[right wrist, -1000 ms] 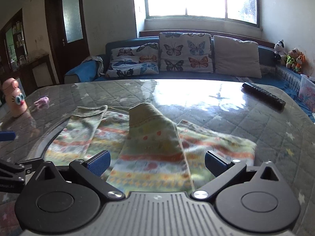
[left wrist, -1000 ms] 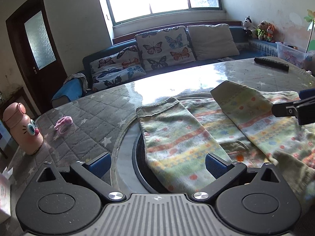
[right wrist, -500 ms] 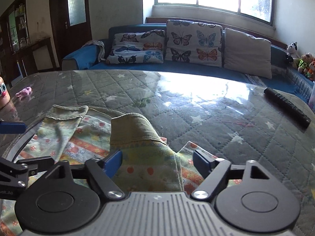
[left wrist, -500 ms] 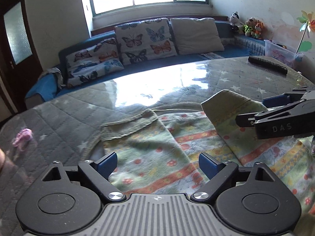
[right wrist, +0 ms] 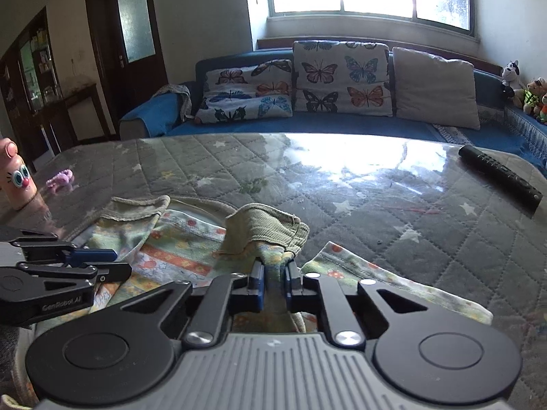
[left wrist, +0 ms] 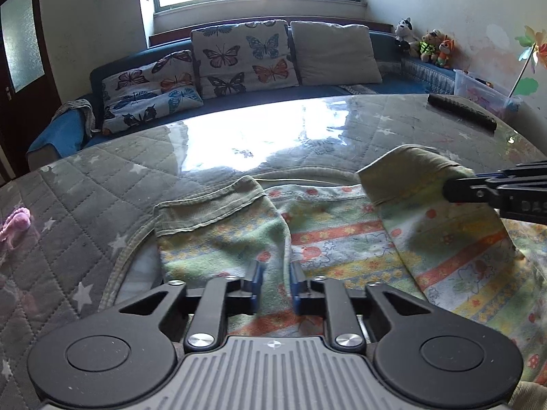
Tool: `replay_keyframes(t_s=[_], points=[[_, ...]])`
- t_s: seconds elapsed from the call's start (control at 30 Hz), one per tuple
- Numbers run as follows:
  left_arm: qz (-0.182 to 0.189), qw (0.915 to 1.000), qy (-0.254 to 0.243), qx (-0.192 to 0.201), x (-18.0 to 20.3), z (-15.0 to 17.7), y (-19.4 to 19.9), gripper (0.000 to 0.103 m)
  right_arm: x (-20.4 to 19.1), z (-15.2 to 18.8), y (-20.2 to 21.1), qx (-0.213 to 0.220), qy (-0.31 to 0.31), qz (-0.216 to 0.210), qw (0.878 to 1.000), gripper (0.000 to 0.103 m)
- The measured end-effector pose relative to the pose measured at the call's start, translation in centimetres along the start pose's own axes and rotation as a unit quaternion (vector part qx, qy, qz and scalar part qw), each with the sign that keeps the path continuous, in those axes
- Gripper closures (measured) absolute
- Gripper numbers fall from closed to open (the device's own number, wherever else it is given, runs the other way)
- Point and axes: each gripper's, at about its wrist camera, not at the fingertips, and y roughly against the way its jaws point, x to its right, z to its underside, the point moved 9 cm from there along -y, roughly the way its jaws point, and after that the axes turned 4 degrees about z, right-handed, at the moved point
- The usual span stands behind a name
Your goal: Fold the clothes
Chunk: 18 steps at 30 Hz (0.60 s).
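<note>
A: Where do the patterned trousers (left wrist: 328,239) lie?

B: They are spread on the quilted grey table (left wrist: 112,177), both olive-cuffed legs pointing toward the sofa (right wrist: 324,123). The left leg (left wrist: 218,235) lies flat; the right leg (right wrist: 266,229) is bunched and raised a little at its cuff.

A: And the left gripper (left wrist: 275,283)?

B: Its jaws have just been closing, and the blue pads (left wrist: 257,282) now pinch the inner edge of the left leg, below the cuff. Cloth fills the narrow gap between them.

A: The right gripper (right wrist: 273,282)?

B: The same. Its jaws have just been closing too, and they clamp a fold of the right leg just under the cuff, which puckers above the pads.

A: Anything else on the table?

B: A black remote (right wrist: 499,174) near the far right edge, a small pink toy (right wrist: 61,179) and a pink bottle with cartoon eyes (right wrist: 15,177) at the left, all well apart from the trousers.
</note>
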Motion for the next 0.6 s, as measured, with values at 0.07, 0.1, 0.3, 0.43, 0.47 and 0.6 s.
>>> replay_keyframes(t_s=[0.07, 0.1, 0.3, 0.43, 0.47, 0.6], points=[[0.002, 0.9999, 0.007, 0.007, -0.3, -0.1, 0.7, 0.099, 0.1, -0.1, 1.2, 0.009, -0.005, -0.002, 1.000, 0.095], [0.003, 0.9999, 0.010, 0.012, -0.4, -0.1, 1.2, 0.100, 0.2, -0.1, 1.8, 0.014, -0.008, -0.003, 1.000, 0.095], [-0.005, 0.9985, 0.031, 0.045, -1.7, 0.1, 5.0, 0.101, 1.0, 0.2, 6.4, 0.043, -0.031, -0.010, 0.999, 0.096], [-0.015, 0.9966, 0.042, 0.069, -2.8, 0.8, 8.4, 0.101, 2.1, 0.8, 9.7, 0.065, -0.046, -0.006, 0.997, 0.096], [-0.018, 0.9960, 0.046, 0.074, -3.1, 1.1, 9.3, 0.101, 2.5, 1.1, 10.6, 0.071, -0.052, -0.005, 0.996, 0.096], [-0.032, 0.9934, 0.063, 0.090, -4.7, 2.7, 12.3, 0.102, 4.2, 2.3, 14.0, 0.093, -0.071, 0.007, 0.993, 0.096]])
